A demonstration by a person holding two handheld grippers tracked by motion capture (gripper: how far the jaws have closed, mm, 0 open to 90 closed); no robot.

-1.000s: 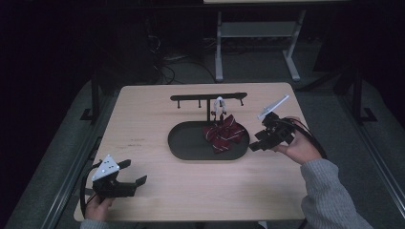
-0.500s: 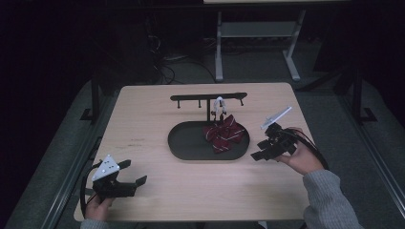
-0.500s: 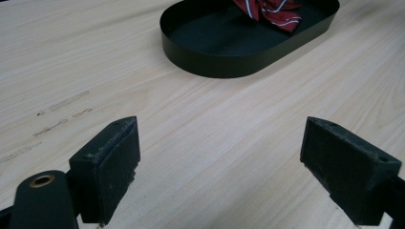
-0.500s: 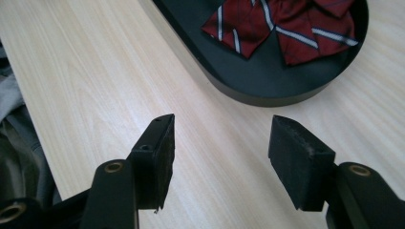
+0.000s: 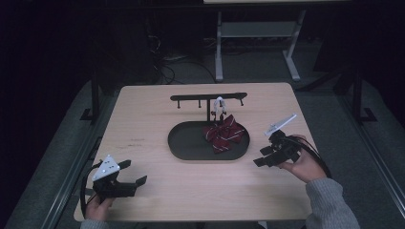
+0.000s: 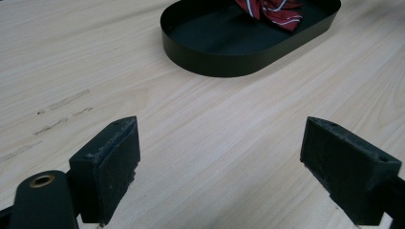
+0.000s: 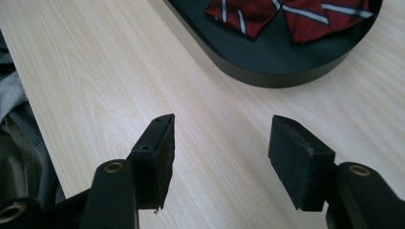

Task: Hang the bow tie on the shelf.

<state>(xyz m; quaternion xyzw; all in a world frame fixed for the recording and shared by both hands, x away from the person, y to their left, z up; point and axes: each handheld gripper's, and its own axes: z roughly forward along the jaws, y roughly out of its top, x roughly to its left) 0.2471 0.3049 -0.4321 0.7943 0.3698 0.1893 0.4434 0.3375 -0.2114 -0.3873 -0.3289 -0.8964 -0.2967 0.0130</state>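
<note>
A dark red striped bow tie (image 5: 223, 132) lies in the right half of a black oval tray (image 5: 191, 148) at the table's middle; its white strap hangs on a black rack (image 5: 208, 98) behind the tray. The bow tie (image 6: 270, 10) and tray (image 6: 224, 57) lie ahead in the left gripper view, and the bow tie (image 7: 291, 14) and tray (image 7: 282, 67) again in the right gripper view. My left gripper (image 5: 133, 174) rests open near the front left corner. My right gripper (image 5: 261, 156) is open and empty, low over the table just right of the tray.
The wooden table (image 5: 143, 119) has faint scuff marks (image 6: 62, 102) on its left side. A grey sleeve (image 5: 329, 205) comes in at the bottom right. Beyond the far edge, a white stand's legs (image 5: 253, 43) and cables lie on the dark floor.
My right gripper has drawn back from the tray's right rim toward the near right of the table and come lower. The left gripper has stayed put.
</note>
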